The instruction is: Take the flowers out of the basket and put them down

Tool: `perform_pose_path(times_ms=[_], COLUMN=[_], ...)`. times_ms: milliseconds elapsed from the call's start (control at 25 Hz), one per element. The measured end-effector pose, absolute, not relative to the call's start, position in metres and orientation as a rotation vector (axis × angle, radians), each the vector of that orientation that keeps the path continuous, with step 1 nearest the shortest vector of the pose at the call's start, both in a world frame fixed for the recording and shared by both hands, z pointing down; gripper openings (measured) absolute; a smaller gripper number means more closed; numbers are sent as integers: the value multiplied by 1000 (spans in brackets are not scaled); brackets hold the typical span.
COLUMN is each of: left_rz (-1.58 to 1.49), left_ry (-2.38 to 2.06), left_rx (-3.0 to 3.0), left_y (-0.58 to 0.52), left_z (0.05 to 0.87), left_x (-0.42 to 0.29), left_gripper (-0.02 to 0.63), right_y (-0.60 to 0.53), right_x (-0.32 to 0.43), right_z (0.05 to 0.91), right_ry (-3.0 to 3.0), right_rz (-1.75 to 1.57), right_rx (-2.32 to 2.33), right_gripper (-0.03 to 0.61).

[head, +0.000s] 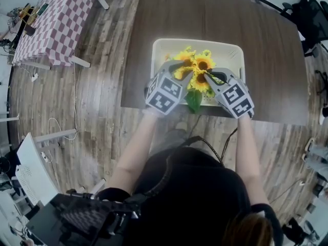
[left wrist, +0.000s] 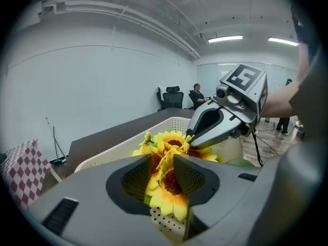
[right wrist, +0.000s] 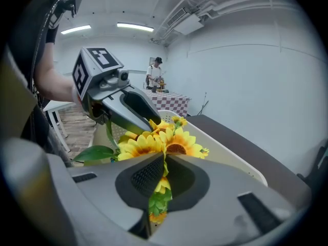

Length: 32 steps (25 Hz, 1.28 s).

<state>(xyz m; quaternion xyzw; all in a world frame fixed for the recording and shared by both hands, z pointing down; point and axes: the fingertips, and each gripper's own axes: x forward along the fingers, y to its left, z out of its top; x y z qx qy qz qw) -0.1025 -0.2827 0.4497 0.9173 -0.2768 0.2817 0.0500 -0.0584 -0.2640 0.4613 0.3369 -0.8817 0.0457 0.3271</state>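
A bunch of yellow sunflowers [head: 197,68] stands in a cream plastic basket [head: 225,46] on the dark table [head: 271,76]. Both grippers meet at the bunch from the near side. My left gripper [head: 183,68] is open; in the left gripper view, sunflower heads [left wrist: 171,142] show in the gap between its pads [left wrist: 134,176], loose. My right gripper [head: 209,76] is shut on the flowers: in the right gripper view its jaws [right wrist: 164,160] pinch a green stem and leaves, with the blooms [right wrist: 177,142] just beyond. A large green leaf [right wrist: 95,154] hangs to the left.
The basket sits near the table's front edge, close to my body. A table with a checked cloth [head: 56,19] stands at the far left, and an office chair [head: 312,14] at the far right. Wood floor surrounds the table. People are far off in the room.
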Motion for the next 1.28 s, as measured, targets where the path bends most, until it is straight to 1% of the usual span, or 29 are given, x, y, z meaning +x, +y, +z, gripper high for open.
perform_pose_path(times_ms=[40,160,280,520,840,1280], left_rz=[869,843,828,791,718,617], left_ry=[-831,-814,-801,-776,-803,-965], left_rx=[2793,2783,2779,2769,2758,2745], left_y=[-283,-282,-281,-281,-279,-278], left_z=[451,453,454,453,443,416], left_x=[-101,-100,-98,-98,-102,-103], left_gripper=[138,91,78,17,9,9], right_y=[-264,-265,-265,-264,-260,-262], right_x=[-58,-57,-58,-59,-61,-58], right_z=[461,461,461,459,450,424], right_ry=[-2311,-2317,-2326,-2351,-2347,-2414], right_rz=[121,133,148,207,193,151], right_rx=[882,886,888,923,950,957], right_gripper=[11,12,12,11,9,9])
